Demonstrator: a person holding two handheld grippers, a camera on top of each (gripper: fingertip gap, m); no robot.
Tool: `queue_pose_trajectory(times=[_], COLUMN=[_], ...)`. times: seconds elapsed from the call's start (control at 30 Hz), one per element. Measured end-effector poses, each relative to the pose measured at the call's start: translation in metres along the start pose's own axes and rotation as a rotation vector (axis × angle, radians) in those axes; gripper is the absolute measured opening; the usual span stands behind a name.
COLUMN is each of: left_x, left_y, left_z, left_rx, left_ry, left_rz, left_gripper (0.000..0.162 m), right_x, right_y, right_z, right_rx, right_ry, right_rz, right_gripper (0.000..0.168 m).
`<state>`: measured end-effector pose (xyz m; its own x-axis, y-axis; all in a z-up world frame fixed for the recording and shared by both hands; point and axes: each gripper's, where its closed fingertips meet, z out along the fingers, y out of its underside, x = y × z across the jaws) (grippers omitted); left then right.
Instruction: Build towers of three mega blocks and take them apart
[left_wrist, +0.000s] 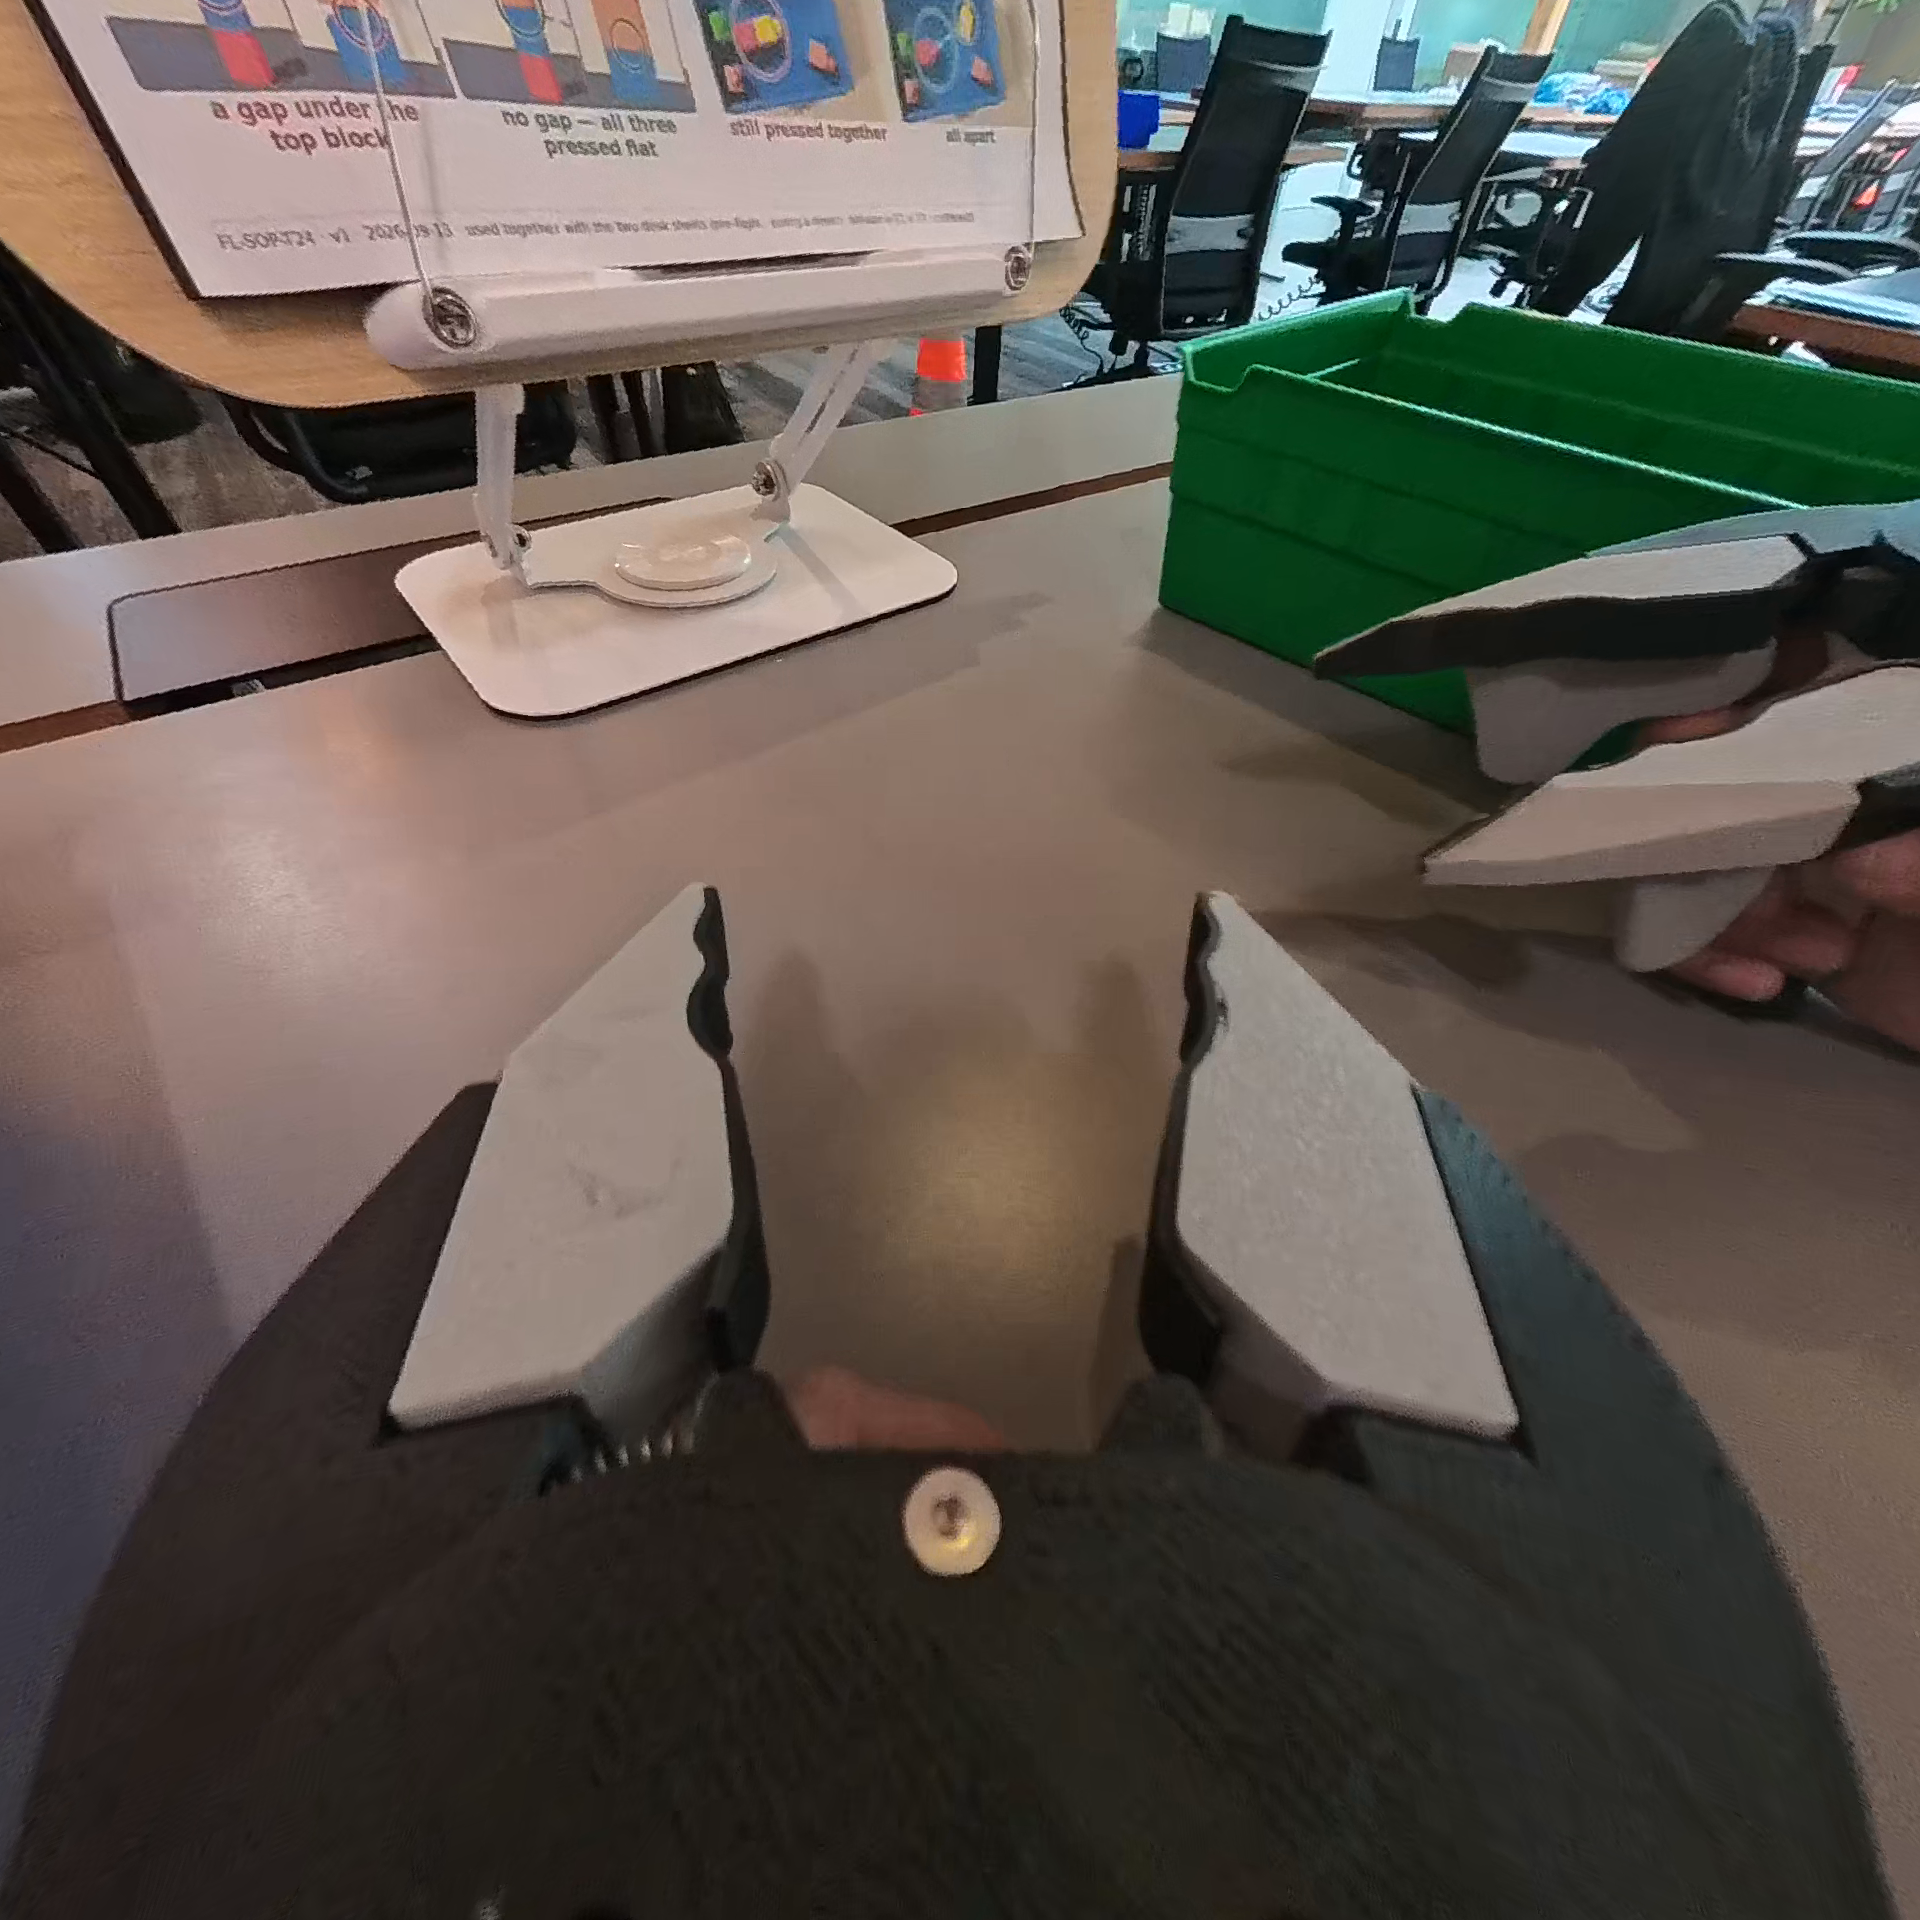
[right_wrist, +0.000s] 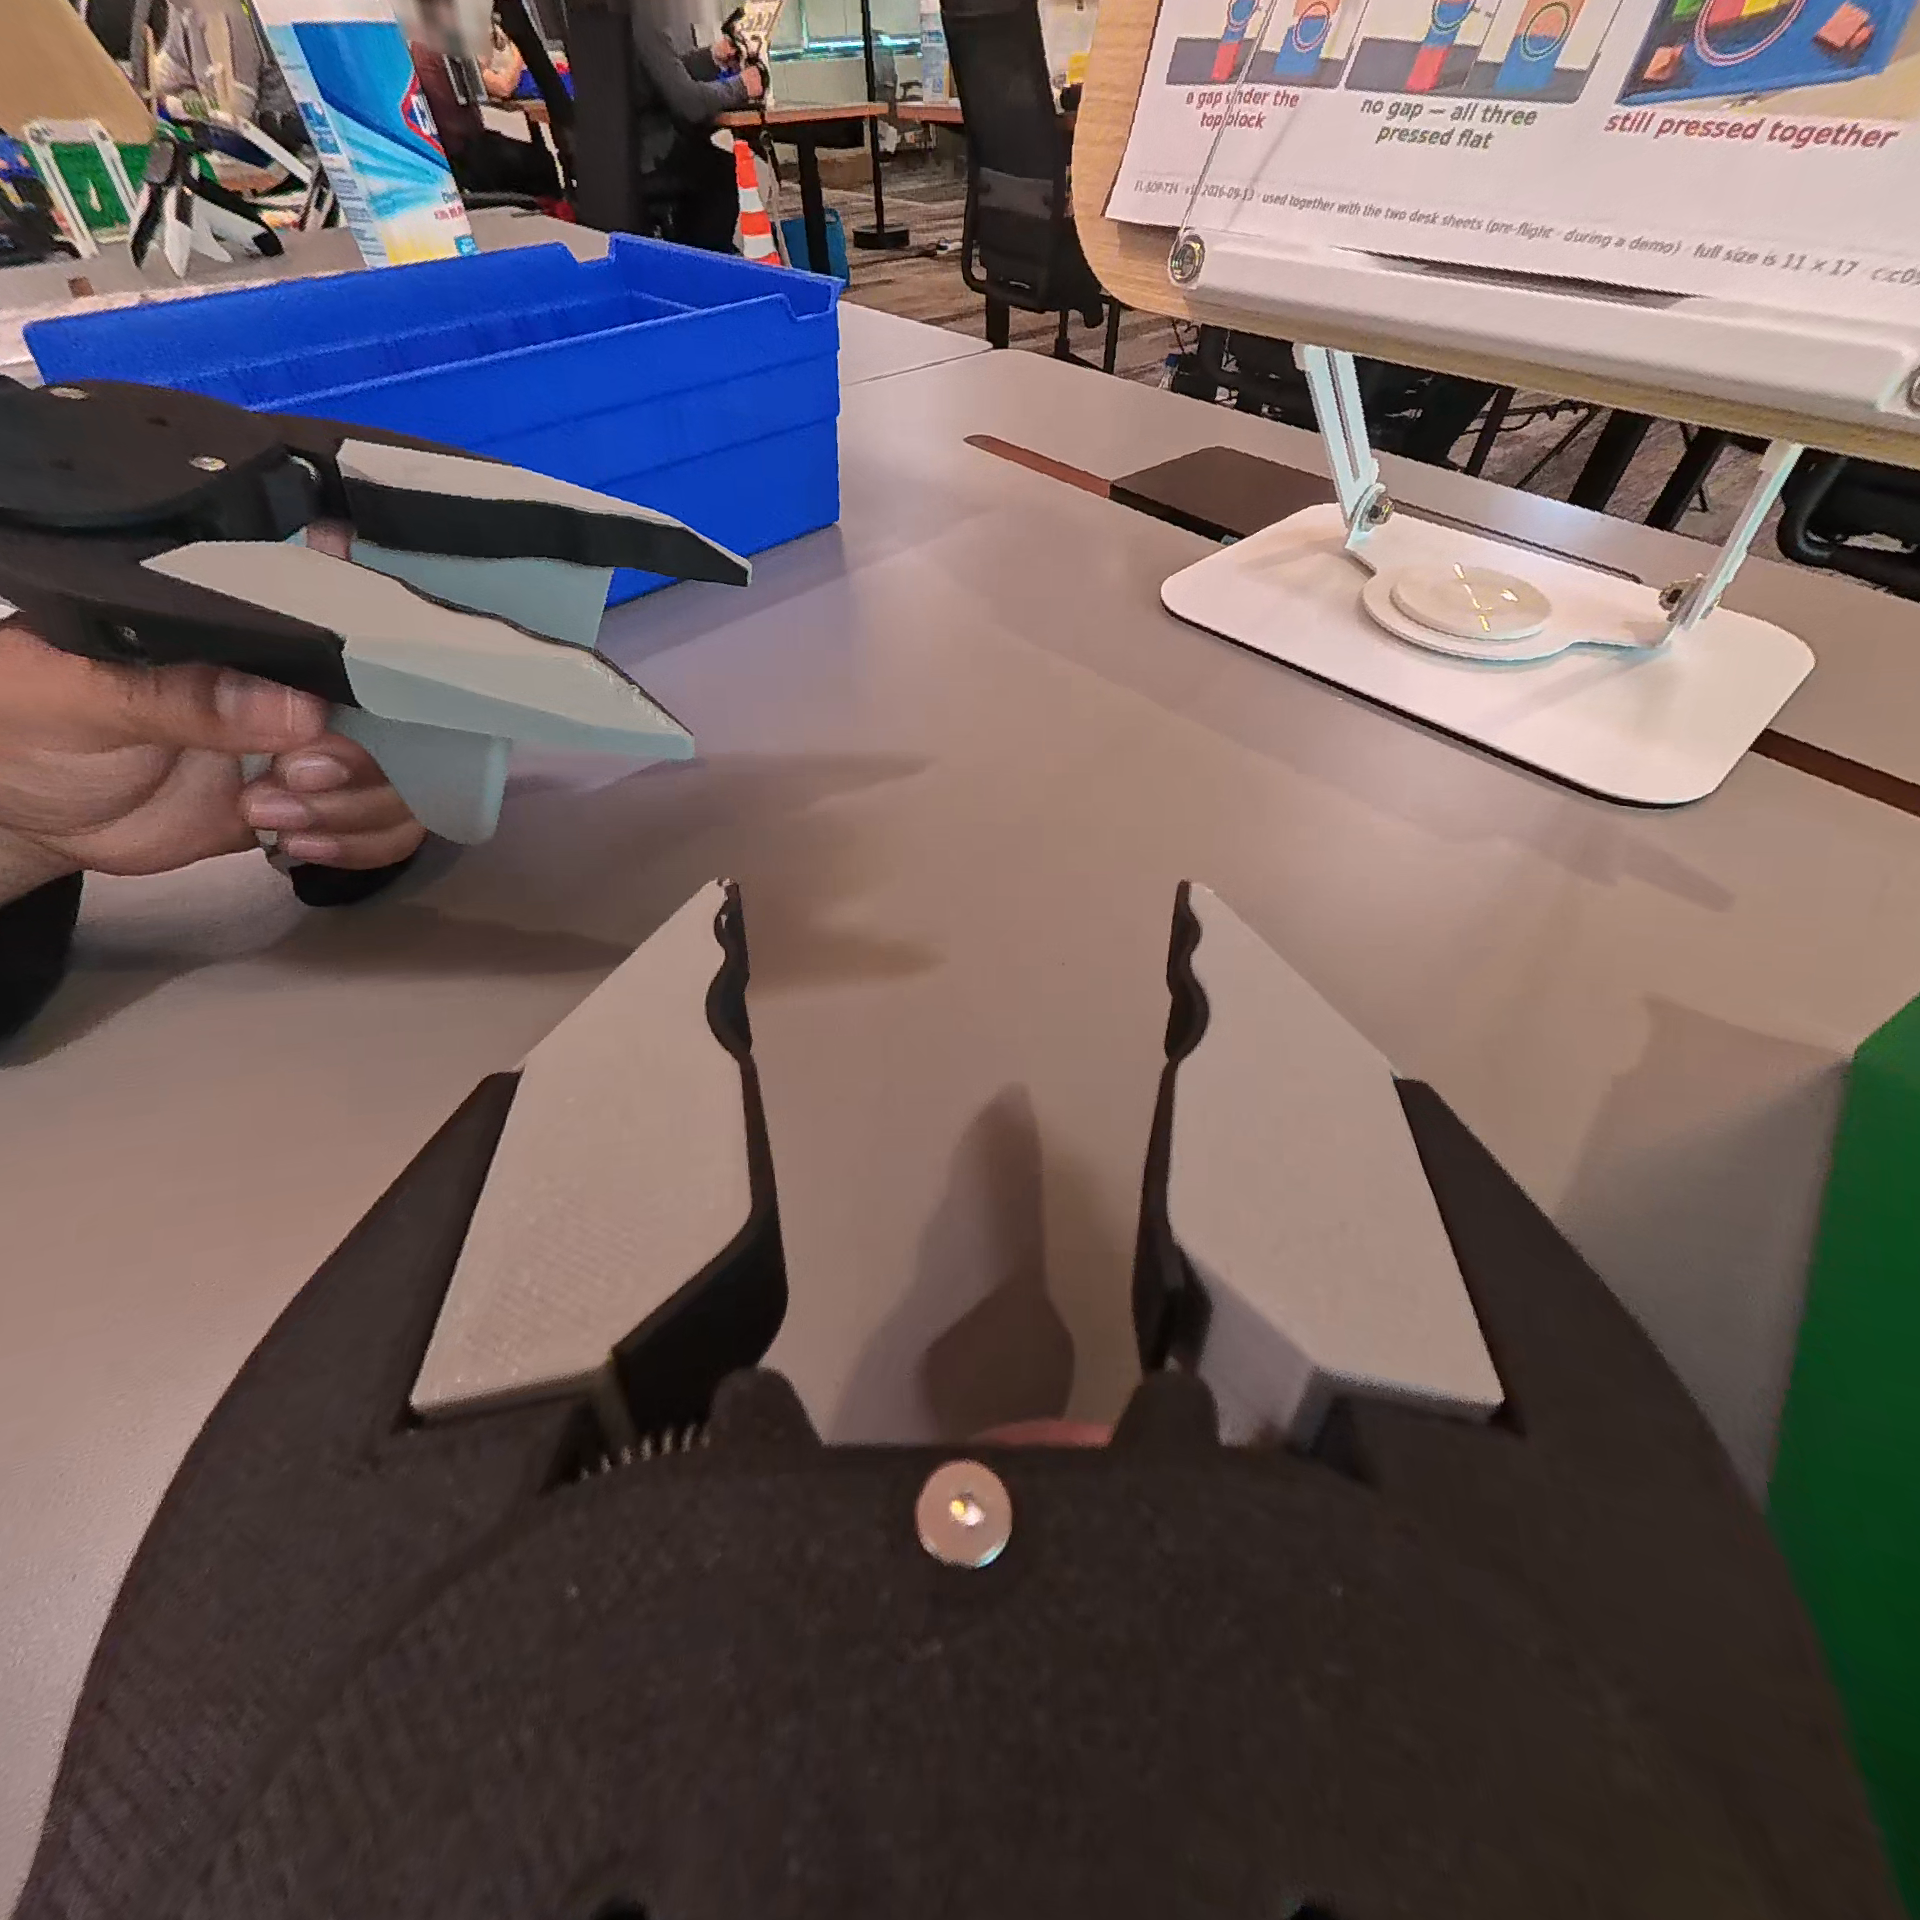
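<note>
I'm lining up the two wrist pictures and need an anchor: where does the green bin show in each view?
Left wrist view: the green bin sits upper right on the table, behind the right gripper.
Right wrist view: only a green corner shows, cut off at the right edge, beside the right gripper.
Shared landmark: the white stand base under the instruction board.

Bare grey table (left_wrist: 935, 790) across the middle of both views, room to pass, white stand base (left_wrist: 675, 592) at upper middle, green bin (left_wrist: 1455, 499) blocking upper right, blue bin (right_wrist: 582, 416) blocking upper left in right wrist view
</note>
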<state>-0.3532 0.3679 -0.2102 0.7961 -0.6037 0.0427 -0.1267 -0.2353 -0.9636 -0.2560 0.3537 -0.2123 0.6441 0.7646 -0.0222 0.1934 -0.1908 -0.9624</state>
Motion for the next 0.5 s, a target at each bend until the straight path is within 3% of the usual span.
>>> queue_pose_trajectory(times=[0.5], left_x=[-0.012], left_y=[0.009], left_z=[-0.01], left_rx=[-0.047], left_ry=[-0.112], left_rz=[-0.024], left_gripper=[0.085], right_x=[0.005], right_y=[-0.003], right_z=[-0.006], right_rx=[0.032], right_ry=[0.024], right_rz=[0.044], right_gripper=[0.077])
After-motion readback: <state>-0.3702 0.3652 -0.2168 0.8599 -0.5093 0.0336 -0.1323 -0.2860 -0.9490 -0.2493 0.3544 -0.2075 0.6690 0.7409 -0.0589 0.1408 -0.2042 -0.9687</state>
